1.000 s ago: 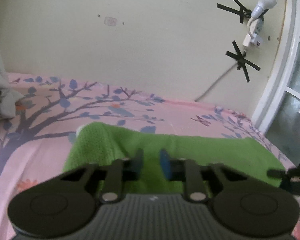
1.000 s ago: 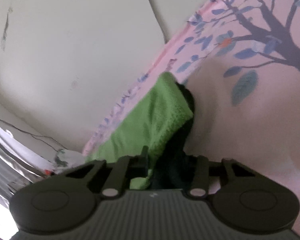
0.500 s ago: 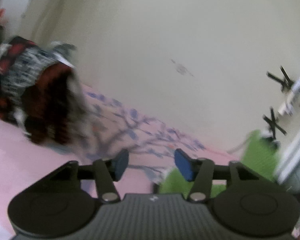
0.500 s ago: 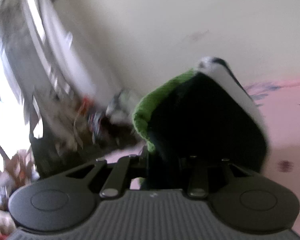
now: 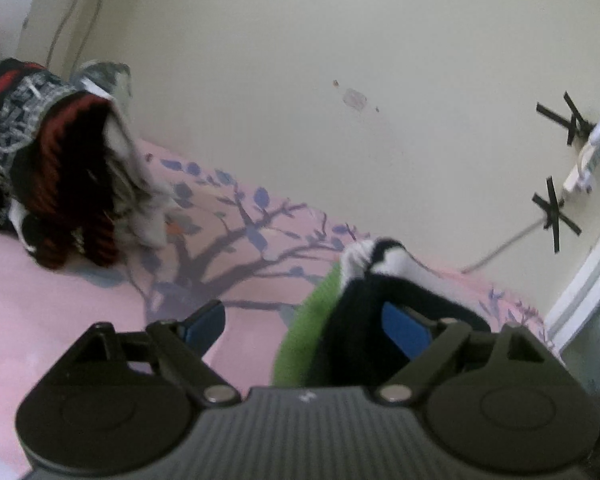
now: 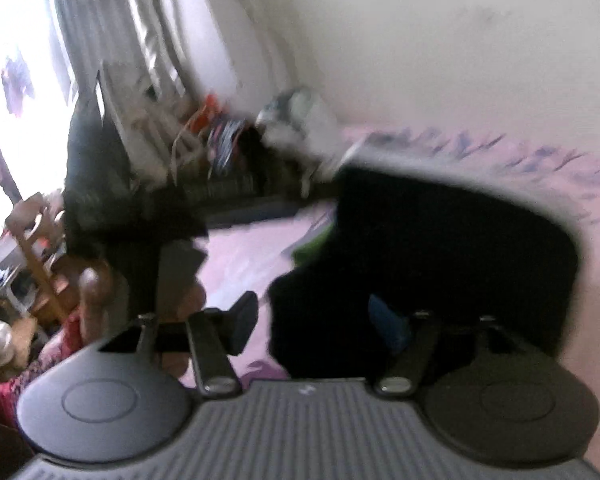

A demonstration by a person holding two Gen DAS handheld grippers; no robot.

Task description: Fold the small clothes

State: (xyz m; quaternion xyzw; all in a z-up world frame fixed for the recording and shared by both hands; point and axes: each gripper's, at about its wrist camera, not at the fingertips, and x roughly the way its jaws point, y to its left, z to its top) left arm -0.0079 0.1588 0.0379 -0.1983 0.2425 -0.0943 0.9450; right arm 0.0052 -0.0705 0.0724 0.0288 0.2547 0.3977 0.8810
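Note:
A small green garment (image 5: pixel 308 332) with a dark inner side and a white edge (image 5: pixel 360 256) lies bunched on the pink tree-print bedsheet (image 5: pixel 100 308). My left gripper (image 5: pixel 304 320) is open, its right blue pad partly behind the dark fabric. In the blurred right wrist view the garment shows as a dark mass (image 6: pixel 440 248) with a sliver of green (image 6: pixel 312 246). My right gripper (image 6: pixel 320 320) is open, the fabric draped over its right finger.
A pile of red, black and grey clothes (image 5: pixel 48 184) lies at the left of the bed against the cream wall. A taped bulb and cable (image 5: pixel 584 152) hang on the wall at right. Clutter and curtains (image 6: pixel 148 92) stand beyond the bed.
Both grippers opened and let go of the green garment. The left swung toward the clothes pile, then back. The right swung left with the garment, which now lies folded over, dark side up.

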